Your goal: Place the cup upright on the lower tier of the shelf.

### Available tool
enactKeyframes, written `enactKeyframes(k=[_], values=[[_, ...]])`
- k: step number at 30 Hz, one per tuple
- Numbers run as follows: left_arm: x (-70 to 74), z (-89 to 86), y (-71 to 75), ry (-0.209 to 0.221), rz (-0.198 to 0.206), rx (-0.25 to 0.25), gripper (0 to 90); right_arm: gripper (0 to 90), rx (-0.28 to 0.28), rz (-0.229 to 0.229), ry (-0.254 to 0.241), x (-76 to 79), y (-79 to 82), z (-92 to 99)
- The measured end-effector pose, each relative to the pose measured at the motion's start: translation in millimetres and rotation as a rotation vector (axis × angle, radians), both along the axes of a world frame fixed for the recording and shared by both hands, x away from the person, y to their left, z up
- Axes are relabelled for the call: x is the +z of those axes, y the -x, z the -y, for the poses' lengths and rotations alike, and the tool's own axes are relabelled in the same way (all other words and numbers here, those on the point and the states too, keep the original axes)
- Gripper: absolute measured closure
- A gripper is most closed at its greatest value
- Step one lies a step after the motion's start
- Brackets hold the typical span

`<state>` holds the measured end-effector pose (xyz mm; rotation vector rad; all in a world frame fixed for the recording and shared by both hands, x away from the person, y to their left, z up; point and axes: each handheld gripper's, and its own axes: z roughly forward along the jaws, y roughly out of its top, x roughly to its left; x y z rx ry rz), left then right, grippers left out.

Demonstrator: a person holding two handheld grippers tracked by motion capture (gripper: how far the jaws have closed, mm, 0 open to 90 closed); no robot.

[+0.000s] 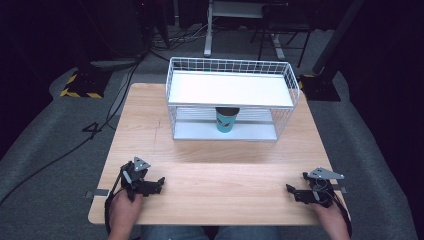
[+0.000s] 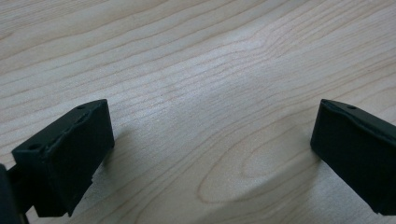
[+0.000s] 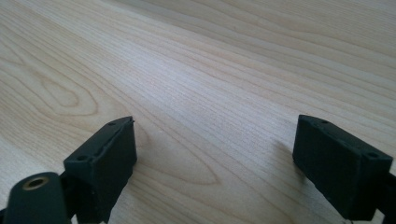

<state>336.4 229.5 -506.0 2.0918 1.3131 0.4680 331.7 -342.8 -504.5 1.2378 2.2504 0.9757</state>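
A teal cup [image 1: 226,121] with a dark rim stands upright on the lower shelf of a white wire rack [image 1: 295,90], about midway along it and under the rack's white upper shelf (the print on the cup is too small to make out). The rack sits at the far middle of the wooden worktop [image 1: 210,170], well apart from both grippers, which rest near the worktop's front edge. The left gripper [image 1: 159,182] lies in front of the rack and to its left, held by the person's left hand [image 1: 123,205], pointing toward the worktop's middle. In the left gripper view its jaws stand wide apart with nothing between them, low over bare wood grain. The right gripper [image 1: 290,189] lies in front of the rack and to its right, held by the right hand [image 1: 331,214], also pointing inward, a grey three-cornered plate on top. In the right gripper view its jaws are likewise spread wide and empty, close above the wood. Behind the rack, on the grey floor, cables trail past dark stands and table legs.
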Motion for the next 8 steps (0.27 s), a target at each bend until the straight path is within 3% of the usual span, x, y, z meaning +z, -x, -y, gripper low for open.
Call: enactKeyframes(k=[8], values=[[0.1,0.0,0.0,0.0,0.0,0.0,0.0,12.8,0.007,-0.001,0.001,-0.2,-0.7,-0.1]])
